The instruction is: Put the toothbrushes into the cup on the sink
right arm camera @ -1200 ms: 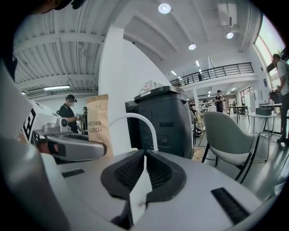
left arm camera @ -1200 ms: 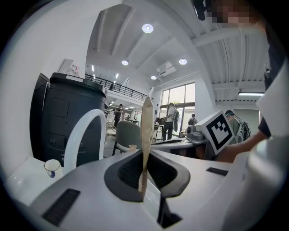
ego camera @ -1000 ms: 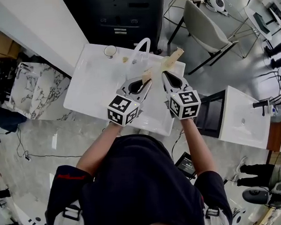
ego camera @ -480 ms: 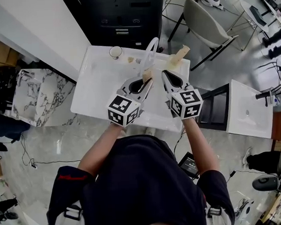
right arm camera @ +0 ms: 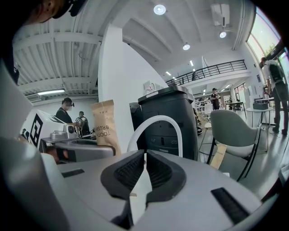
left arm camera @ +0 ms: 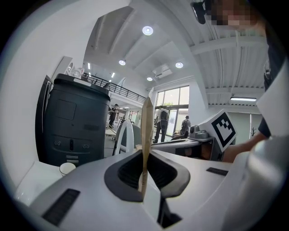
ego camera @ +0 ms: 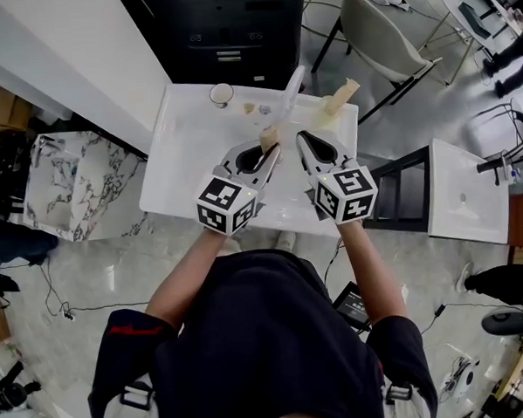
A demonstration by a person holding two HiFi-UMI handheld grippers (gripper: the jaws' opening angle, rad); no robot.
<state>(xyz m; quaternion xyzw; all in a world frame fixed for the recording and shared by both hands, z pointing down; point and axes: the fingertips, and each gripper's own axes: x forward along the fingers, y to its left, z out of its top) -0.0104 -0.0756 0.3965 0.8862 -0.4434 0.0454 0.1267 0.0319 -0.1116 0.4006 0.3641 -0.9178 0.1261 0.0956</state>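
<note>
Head view: the cup stands at the far rim of the sink, left of the faucet. Its inside looks white and bare, so I judge that no toothbrush has gone in yet. The left gripper hovers over the basin with a brown paper pack pinched at its tips. The right gripper is just beside it, jaws together. A second pack lies on the sink's far right corner, and two small tan scraps sit near the faucet's foot.

Left gripper view: the jaws are clamped on the pack, which shows edge-on and rises straight up out of the pads. The cup sits low at the left, well apart from the tips, with nothing poking above its rim.

Right gripper view: the pads are pressed together. A white sliver shows in the slit below them, and I cannot tell whether it is something pinched or only the sink beneath. The pack in the left gripper faces this camera and reads TOOTH BRUSH. The second pack leans at the right, beyond the faucet.

Both brushes seem to be wrapped, so the task looks barely begun: each pack has to be opened and its brush stood in the cup
</note>
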